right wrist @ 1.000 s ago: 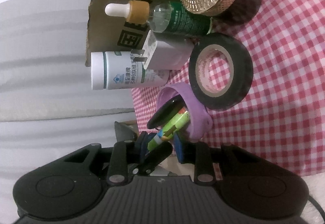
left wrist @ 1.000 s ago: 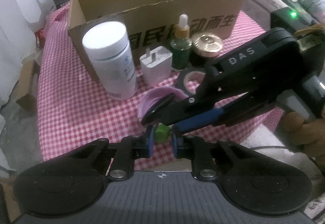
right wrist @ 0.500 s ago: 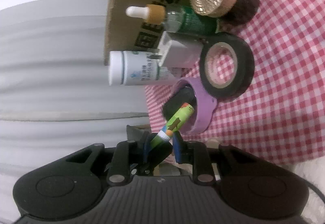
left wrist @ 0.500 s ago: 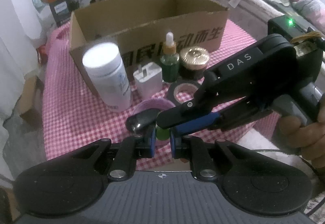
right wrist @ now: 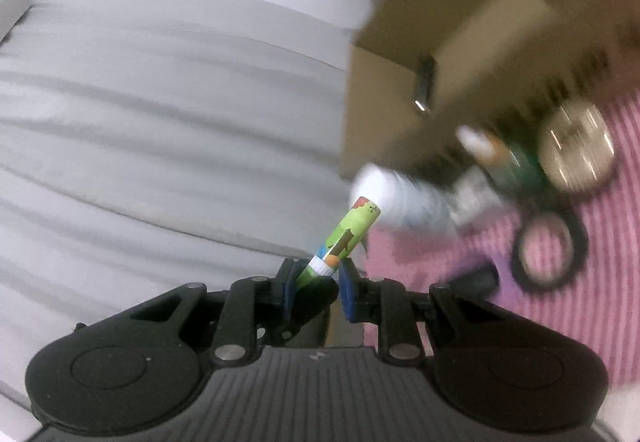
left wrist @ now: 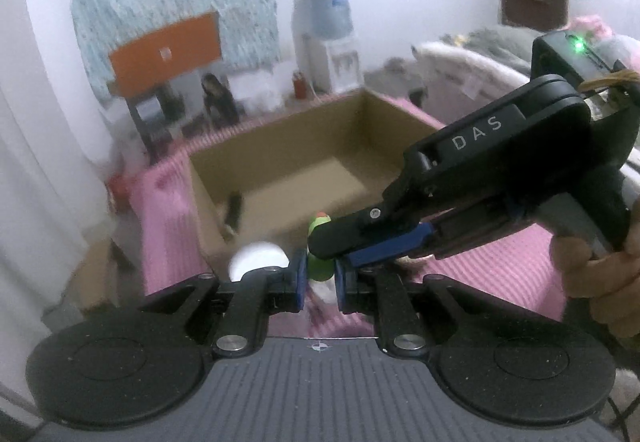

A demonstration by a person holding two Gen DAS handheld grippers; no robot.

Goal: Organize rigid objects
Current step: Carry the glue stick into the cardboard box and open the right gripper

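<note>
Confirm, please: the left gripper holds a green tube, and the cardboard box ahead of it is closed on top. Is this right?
Not quite. The box is open on top, not closed: the left wrist view looks down into it, past its rim to the inner walls and floor. The rest is right: the left gripper is shut on the green tube.

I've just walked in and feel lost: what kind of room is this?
Most likely a lived-in bedroom at home: a water dispenser by the wall, heaped bedding, and a pink checked tablecloth under a cardboard box.

"DAS" in white on black right claw (left wrist: 360,242) housing.
</note>
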